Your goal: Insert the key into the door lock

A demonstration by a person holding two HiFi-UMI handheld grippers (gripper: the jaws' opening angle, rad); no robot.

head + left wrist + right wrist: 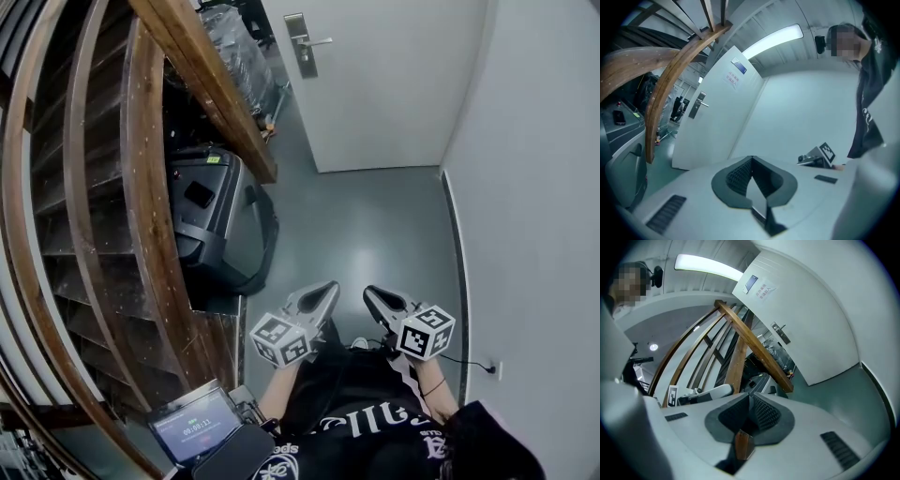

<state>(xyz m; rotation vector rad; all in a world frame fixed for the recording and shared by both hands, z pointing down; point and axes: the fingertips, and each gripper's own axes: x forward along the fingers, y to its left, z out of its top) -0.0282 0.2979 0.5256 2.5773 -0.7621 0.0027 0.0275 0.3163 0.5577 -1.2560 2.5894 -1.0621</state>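
The white door (394, 84) stands at the far end of the hallway, with a metal lock plate (300, 42) and lever handle (319, 41) near its left edge. Both grippers are held low, close to the person's body and well short of the door. My left gripper (328, 291) is shut, its pads meeting at the tips (751, 158). My right gripper (370, 292) is also shut (749, 397). No key shows in any view. The lock plate (697, 104) lies far ahead in the left gripper view, and the handle (780, 333) is small and distant in the right gripper view.
A curved wooden stair railing (216, 84) runs along the left. A grey and black case (211, 211) sits under it beside the path. A small lit screen (194, 425) is at the bottom left. The white wall (534, 187) bounds the right, with a socket (494, 368) low down.
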